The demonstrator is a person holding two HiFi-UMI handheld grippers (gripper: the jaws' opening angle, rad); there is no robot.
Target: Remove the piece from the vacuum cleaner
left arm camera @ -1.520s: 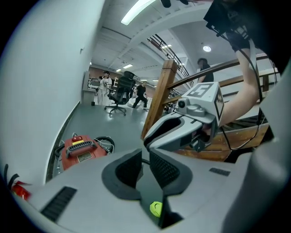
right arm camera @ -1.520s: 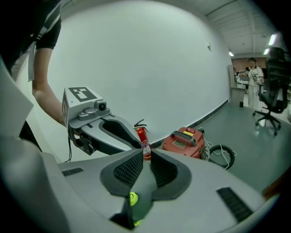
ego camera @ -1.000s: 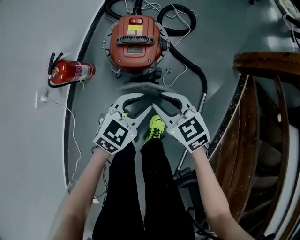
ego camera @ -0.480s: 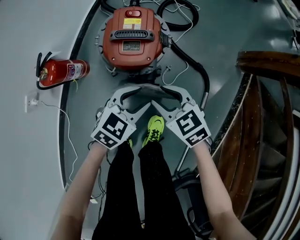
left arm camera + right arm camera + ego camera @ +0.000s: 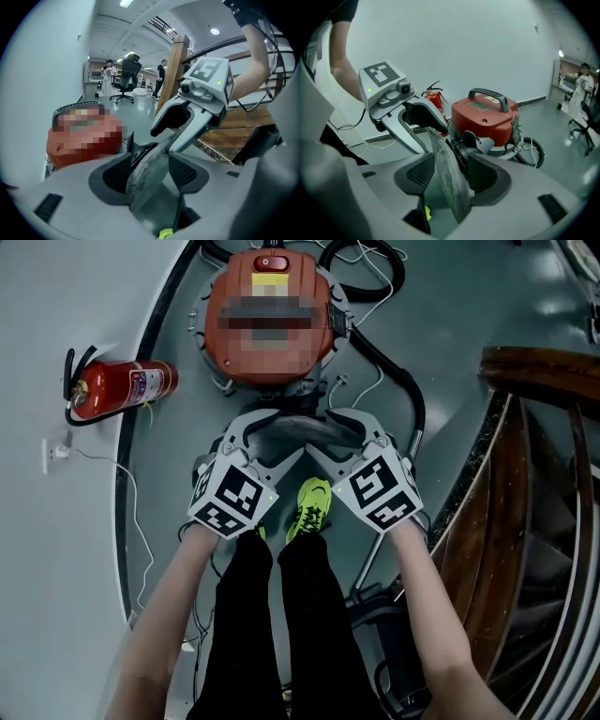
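Observation:
The red vacuum cleaner [image 5: 272, 320] stands on the grey floor ahead of my feet, its base also showing in the left gripper view [image 5: 82, 136] and the right gripper view [image 5: 485, 117]. A flat grey dusty disc, the removed piece [image 5: 300, 430], sits low just in front of it. My left gripper [image 5: 286, 434] and right gripper [image 5: 319, 434] face each other across the piece. Its rim stands between the left pads [image 5: 147, 173] and the right pads [image 5: 450, 180], with a gap beside it. Both sets of jaws have just been opening and stand open.
A red fire extinguisher [image 5: 117, 388] lies to the left by a wall socket [image 5: 52, 454] and white cable. The vacuum's black hose [image 5: 394, 371] curls right toward a wooden stair railing [image 5: 544, 474]. My yellow shoe [image 5: 312, 501] is under the grippers. People and an office chair [image 5: 125, 77] are far off.
Both grippers have sunk toward the floor with the grey piece, closer to the vacuum's base. Their jaws have spread wider around the piece.

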